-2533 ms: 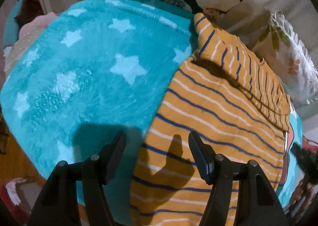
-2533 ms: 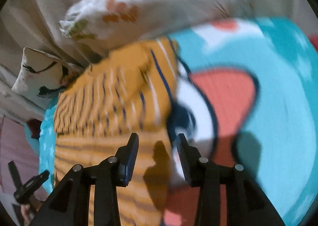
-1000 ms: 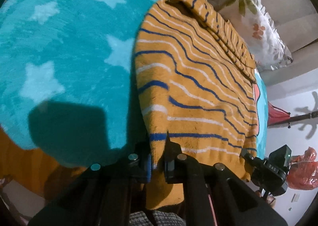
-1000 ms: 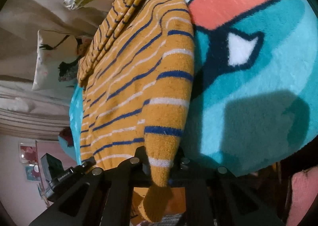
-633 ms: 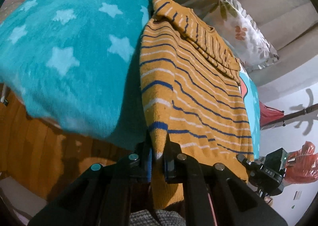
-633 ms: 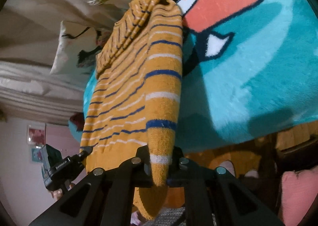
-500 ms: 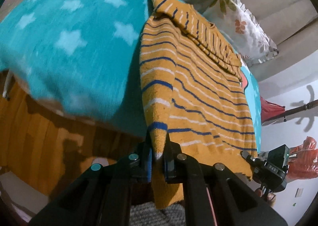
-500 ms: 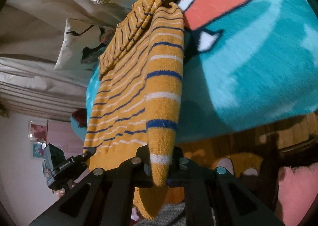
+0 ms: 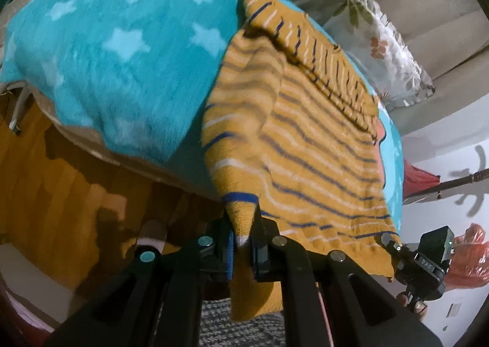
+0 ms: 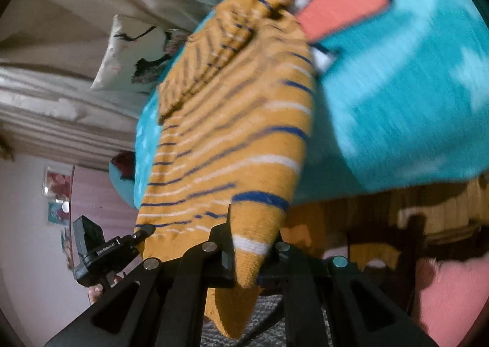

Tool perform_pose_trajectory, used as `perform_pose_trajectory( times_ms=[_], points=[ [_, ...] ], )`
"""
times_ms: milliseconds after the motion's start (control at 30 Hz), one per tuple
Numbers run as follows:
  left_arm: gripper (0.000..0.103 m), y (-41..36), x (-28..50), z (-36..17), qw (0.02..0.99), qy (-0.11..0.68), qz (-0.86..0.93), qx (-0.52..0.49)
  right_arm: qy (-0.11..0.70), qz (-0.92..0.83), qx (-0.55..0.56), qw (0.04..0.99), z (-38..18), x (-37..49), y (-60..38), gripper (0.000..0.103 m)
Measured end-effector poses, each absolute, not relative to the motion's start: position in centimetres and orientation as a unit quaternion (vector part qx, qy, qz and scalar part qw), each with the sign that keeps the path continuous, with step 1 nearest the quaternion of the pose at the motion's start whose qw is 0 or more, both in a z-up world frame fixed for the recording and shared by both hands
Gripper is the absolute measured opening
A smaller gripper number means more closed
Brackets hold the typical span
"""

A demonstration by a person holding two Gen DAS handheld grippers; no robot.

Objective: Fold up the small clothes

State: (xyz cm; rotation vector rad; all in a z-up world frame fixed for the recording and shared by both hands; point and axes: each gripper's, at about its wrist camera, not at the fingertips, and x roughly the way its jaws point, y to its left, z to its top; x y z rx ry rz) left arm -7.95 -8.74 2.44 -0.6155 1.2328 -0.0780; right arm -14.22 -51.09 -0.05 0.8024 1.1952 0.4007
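A mustard-yellow sweater [image 9: 308, 133] with blue and white stripes lies on a teal fleece blanket [image 9: 128, 50], its near hem lifted off the bed edge. My left gripper [image 9: 243, 238] is shut on the hem's left corner. The right gripper [image 10: 249, 244] is shut on the hem's right corner of the same sweater [image 10: 235, 133]. Each gripper shows in the other's view: the right gripper [image 9: 394, 250] at the hem's far corner, the left gripper [image 10: 143, 231] likewise. The sweater's far end, folded over, rests on the teal blanket [image 10: 397, 96]. Hem cloth hangs below both grips.
Floral pillows [image 9: 385, 47] and a printed cushion [image 10: 137, 50] lean on a beige sofa back behind the blanket. A wooden bed side [image 9: 52, 182] drops below the blanket edge. A pink cushion [image 10: 452, 295] sits at lower right. A person's grey checked clothing [image 9: 241, 328] is underneath.
Both grippers have risen and pulled back from the bed with the hem still pinched. The sweater's near part now hangs off the blanket edge. The bed's wooden side has come into view.
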Motion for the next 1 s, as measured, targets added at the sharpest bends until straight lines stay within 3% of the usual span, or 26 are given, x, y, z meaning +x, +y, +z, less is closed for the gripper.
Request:
perform_pose_trajectory(
  times_ms=[167,400,700,800,867,1000],
  points=[
    [0.008,-6.9,-2.0,5.5,0.782,0.552,-0.056,-0.283,0.517,0.195,0.357,0.753,3.2,-9.4,-50.7,0.009],
    [0.008,-7.8,11.2,5.6,0.783,0.548,-0.080,-0.281,0.493,0.170,0.359,0.774,5.7,1.5,-50.3,0.009],
    [0.008,-8.4,23.3,1.9,0.755,0.595,-0.098,-0.257,0.519,0.096,0.391,0.754,1.2,13.3,-50.6,0.010],
    [0.009,-7.5,25.3,0.3,0.729,0.606,-0.119,-0.295,0.523,0.082,0.425,0.734,-1.0,15.4,-51.2,0.013],
    [0.016,-6.8,26.3,-0.7,0.714,0.602,-0.135,-0.331,0.520,0.076,0.456,0.718,-2.2,16.3,-51.9,0.019],
    [0.046,-5.0,27.4,-1.1,0.700,0.578,-0.151,-0.391,0.491,0.075,0.517,0.697,-3.2,17.3,-53.3,0.041]
  ],
)
